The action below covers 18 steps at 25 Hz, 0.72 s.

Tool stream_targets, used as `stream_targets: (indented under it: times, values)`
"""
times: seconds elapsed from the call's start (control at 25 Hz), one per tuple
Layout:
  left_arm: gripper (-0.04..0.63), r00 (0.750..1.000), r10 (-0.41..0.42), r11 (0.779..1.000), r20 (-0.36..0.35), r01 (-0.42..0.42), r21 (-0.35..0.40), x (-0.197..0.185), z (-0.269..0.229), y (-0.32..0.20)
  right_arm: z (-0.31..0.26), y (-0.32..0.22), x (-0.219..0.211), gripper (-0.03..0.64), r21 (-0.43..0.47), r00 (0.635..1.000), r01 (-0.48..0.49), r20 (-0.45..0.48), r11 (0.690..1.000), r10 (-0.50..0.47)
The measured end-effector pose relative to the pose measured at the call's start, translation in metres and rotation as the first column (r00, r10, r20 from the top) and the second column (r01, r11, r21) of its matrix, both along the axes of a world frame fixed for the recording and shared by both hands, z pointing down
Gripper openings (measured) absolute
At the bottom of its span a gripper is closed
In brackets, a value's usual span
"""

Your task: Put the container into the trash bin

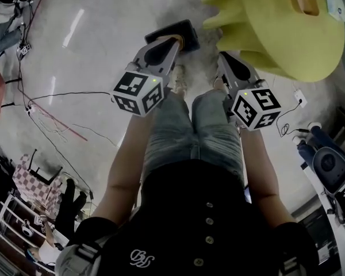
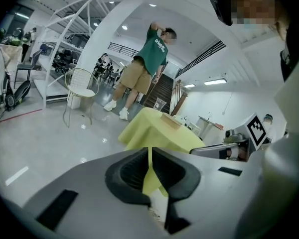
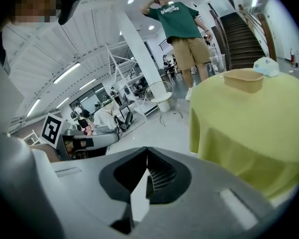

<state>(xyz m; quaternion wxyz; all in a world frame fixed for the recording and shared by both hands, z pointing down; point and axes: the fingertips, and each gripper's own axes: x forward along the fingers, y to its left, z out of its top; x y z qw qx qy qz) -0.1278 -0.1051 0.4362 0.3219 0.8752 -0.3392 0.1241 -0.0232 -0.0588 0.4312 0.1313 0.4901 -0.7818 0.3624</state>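
- The left hand-held gripper (image 1: 173, 41) is being held out in front of the person's legs. Its jaws are being kept pressed together, with nothing gripped between them.
- The right hand-held gripper (image 1: 223, 59) is being held alongside it. Its jaws are likewise being kept closed and empty.
- The container (image 3: 243, 79), a tan open bowl, is being gripped by neither of them. It is being carried upright on the bench (image 3: 249, 123), which is being covered by a yellow-green cloth, and it is well apart from both grippers.
- A small white and blue thing (image 3: 265, 66) is being seen on the bench just beside the container.
- A dark flat rectangular thing (image 1: 187, 32) on the floor is being partly hidden behind the tip of the left hand-held gripper. What it is cannot be told.
- A person in a green shirt (image 3: 182, 21) and tan shorts is being seen standing beyond the bench, near a staircase (image 3: 244, 29).
- A white wire chair (image 2: 82, 86) is being shown on the pale floor to that person's side.
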Motion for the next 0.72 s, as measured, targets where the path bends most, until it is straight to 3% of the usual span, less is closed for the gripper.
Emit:
stream_targets:
  times: [0.28, 0.44, 0.72]
  values:
    - [0.029, 0.992, 0.121, 0.987, -0.024, -0.118, 0.111, 0.003, -0.059, 0.014, -0.041, -0.002, -0.003, 0.005, 0.105, 0.999, -0.051, -0.011, 0.993, 0.053]
    - [0.028, 0.978, 0.190, 0.973, -0.081, -0.177, 0.151, 0.007, -0.081, 0.019, -0.069, -0.012, -0.007, 0.005, 0.177, 0.997, -0.066, -0.014, 0.982, 0.069]
    - [0.028, 0.970, 0.221, 0.965, -0.106, -0.202, 0.168, 0.008, -0.111, 0.033, -0.122, -0.017, -0.004, 0.005, 0.270, 0.996, -0.087, 0.019, 0.959, 0.085]
